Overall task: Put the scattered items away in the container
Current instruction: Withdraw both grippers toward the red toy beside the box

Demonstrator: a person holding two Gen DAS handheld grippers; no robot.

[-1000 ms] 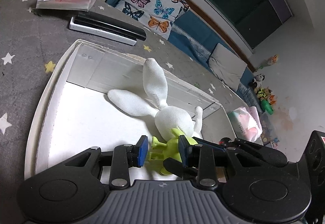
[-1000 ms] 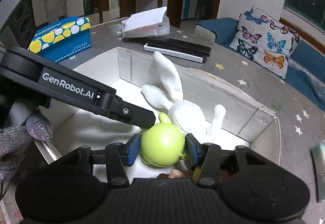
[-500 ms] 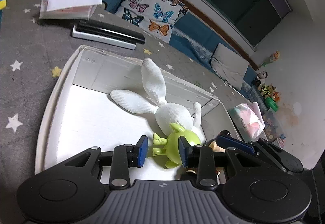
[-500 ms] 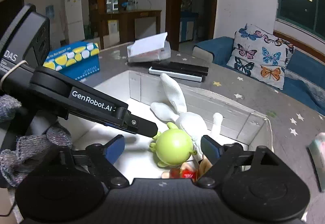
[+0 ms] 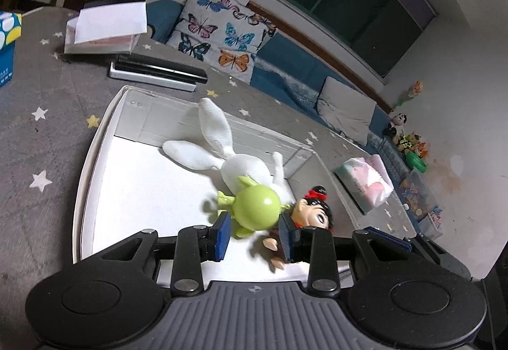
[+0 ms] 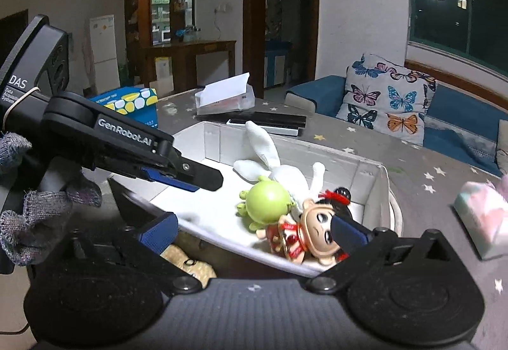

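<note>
The surface [image 5: 38, 134] is covered with a grey cloth printed with white and yellow stars, and a shallow white box [image 6: 371, 172] lies on it close to both cameras. The left tongs [image 5: 252, 234] stand partly apart over the near end of the box with nothing gripped between the blue pads; the right tongs [image 6: 254, 231] are opening wide, also with nothing pressed between them, at the box's near rim. Inside the box, nearest, lies a doll [image 6: 312, 227] with black hair, a red bow and a big round face, on its side. Touching it is a round lime-green toy [image 6: 270, 202] with small limbs, slightly blurred in the left view. Behind that, a white cloth rabbit [image 5: 219, 143] sprawls with its long ears toward the far wall of the box. Beyond the box lie a flat black-and-white case [image 5: 158, 74], an open tissue pack [image 5: 104, 29] and a blue spotted carton [image 6: 127, 102]. A pastel packet [image 5: 365, 185] sits to the right. Farther off are a butterfly cushion [image 6: 387, 102] on a blue sofa [image 6: 457, 128], a dark window and a wooden sideboard [image 6: 187, 58].
</note>
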